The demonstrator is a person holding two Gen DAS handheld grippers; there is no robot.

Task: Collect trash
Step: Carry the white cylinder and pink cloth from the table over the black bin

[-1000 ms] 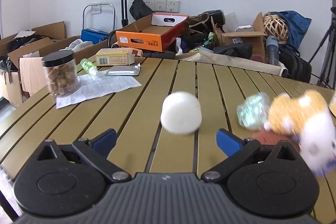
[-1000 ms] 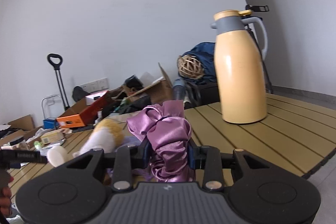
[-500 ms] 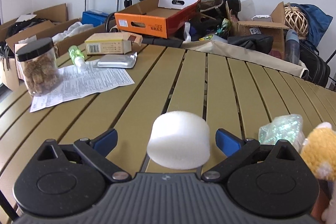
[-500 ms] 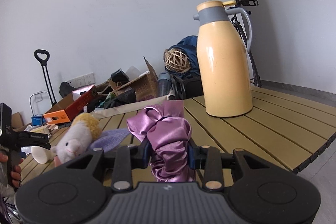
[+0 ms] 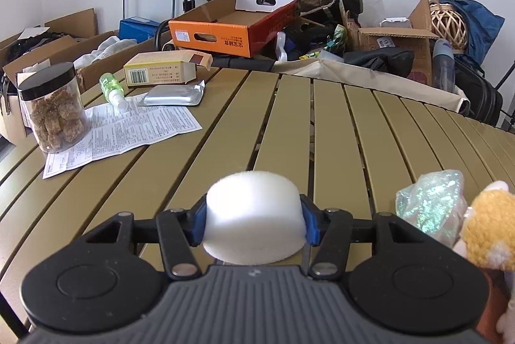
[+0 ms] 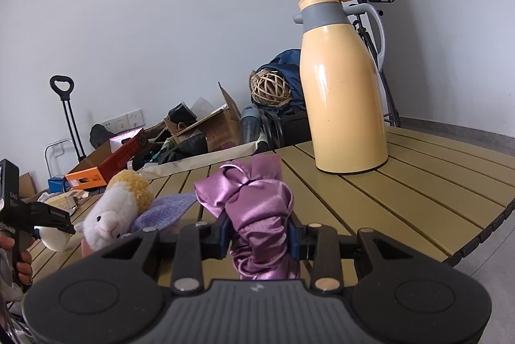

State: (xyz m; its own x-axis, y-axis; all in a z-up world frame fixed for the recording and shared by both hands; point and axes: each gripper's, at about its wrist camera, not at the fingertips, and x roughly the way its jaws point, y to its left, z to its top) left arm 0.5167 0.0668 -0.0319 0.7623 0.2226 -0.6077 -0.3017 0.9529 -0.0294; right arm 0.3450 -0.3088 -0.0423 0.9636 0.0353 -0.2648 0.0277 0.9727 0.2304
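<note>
A second ago our left tongs [image 5: 254, 223] stood wide short of the white foam cylinder [image 5: 254, 215]; now their jaws are closing and the blue pads touch both its sides on the olive slatted surface [image 5: 289, 125]. Our right tongs [image 6: 259, 236] stay clamped on the purple satin scrunchie [image 6: 254, 215]. Beyond the foam bare slats run to the far edge; a crinkled iridescent wrapper [image 5: 431, 208] lies just right.

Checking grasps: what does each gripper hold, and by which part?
Left gripper, jaws closing, pads against the two sides of the white foam piece. Right gripper is shut on the purple satin scrunchie, pinching its bunched middle.
</note>
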